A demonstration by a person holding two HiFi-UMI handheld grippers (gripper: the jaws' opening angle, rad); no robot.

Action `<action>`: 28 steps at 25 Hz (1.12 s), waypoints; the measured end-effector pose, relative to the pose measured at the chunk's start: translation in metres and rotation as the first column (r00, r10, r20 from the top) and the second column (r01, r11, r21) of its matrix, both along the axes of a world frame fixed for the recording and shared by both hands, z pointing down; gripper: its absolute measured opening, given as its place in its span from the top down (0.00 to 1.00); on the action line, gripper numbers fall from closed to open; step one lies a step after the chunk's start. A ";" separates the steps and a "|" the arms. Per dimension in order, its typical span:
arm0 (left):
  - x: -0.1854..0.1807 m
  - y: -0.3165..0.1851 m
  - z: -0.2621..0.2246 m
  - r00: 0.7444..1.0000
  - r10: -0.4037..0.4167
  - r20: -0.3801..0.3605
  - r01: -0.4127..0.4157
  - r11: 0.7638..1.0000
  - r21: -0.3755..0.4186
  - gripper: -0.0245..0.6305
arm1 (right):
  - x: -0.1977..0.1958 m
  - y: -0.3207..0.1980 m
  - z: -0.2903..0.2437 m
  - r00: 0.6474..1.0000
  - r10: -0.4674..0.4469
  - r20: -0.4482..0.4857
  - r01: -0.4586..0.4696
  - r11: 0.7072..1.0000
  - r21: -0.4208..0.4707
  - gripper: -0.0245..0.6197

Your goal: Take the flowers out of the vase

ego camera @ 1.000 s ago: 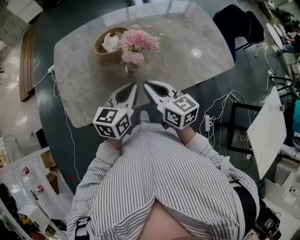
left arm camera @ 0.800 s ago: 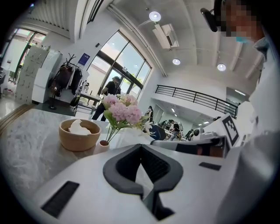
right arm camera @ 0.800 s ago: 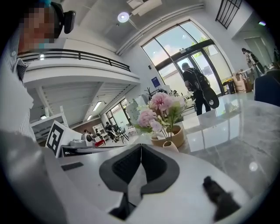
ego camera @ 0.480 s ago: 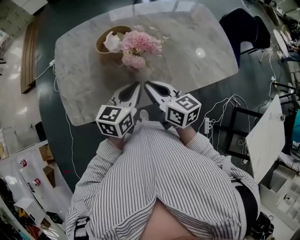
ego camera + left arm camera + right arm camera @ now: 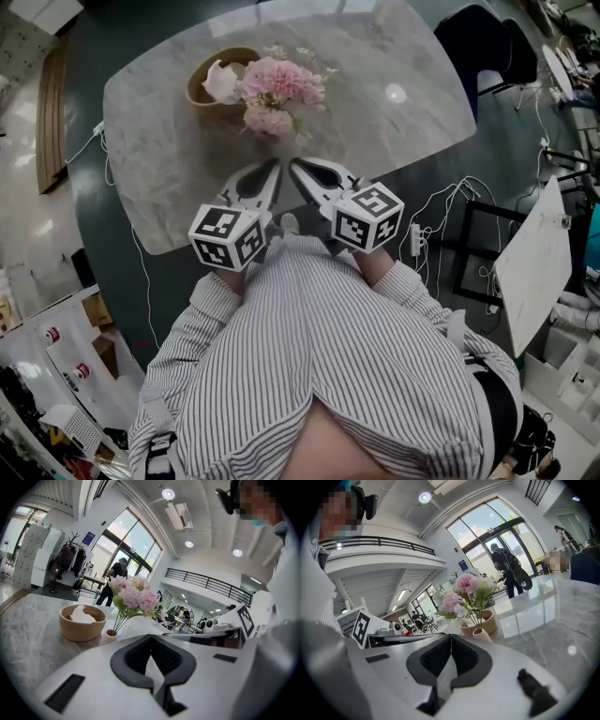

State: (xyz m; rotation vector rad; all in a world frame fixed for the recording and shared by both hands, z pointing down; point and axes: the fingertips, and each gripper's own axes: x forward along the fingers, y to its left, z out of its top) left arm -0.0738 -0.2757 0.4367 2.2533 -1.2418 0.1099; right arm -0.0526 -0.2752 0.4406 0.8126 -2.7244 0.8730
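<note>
Standing in a small pink vase [image 5: 482,634] on the marble table [image 5: 394,141], the pink flowers [image 5: 278,89] sit at twelve o'clock from both tools. A wooden bowl [image 5: 208,94] of crumpled white paper [image 5: 221,82] is just beside them at nine o'clock. The left gripper [image 5: 275,167] and right gripper [image 5: 293,167] hover side by side over the near table edge, each with jaws pressed together and empty, short of the vase; a dark chair [image 5: 483,42] stands at two o'clock.

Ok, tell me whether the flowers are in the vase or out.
In. The flowers stand with their stems down in the mouth of the upright vase.
</note>
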 end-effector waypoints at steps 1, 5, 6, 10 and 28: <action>0.000 0.001 0.000 1.000 0.012 0.002 -0.012 1.000 -0.002 0.94 | -0.001 0.000 0.000 1.000 0.008 0.000 -0.008 1.000 -0.002 0.94; -0.004 0.000 0.001 0.999 0.038 0.015 -0.037 0.999 -0.020 0.94 | -0.002 0.000 0.000 0.999 0.040 0.002 -0.040 0.999 -0.013 0.94; -0.005 -0.001 0.002 0.999 0.042 0.023 -0.042 0.999 -0.024 0.94 | -0.002 0.000 0.000 0.999 0.044 0.002 -0.044 0.999 -0.014 0.94; -0.006 -0.003 -0.001 0.998 0.058 0.037 -0.058 0.998 -0.010 0.94 | -0.002 -0.002 0.000 0.998 0.064 0.006 -0.063 0.998 -0.014 0.94; -0.024 -0.025 0.020 0.991 0.067 0.118 -0.062 0.997 -0.045 0.94 | -0.007 -0.010 0.014 0.995 0.099 0.023 -0.098 0.993 -0.066 0.94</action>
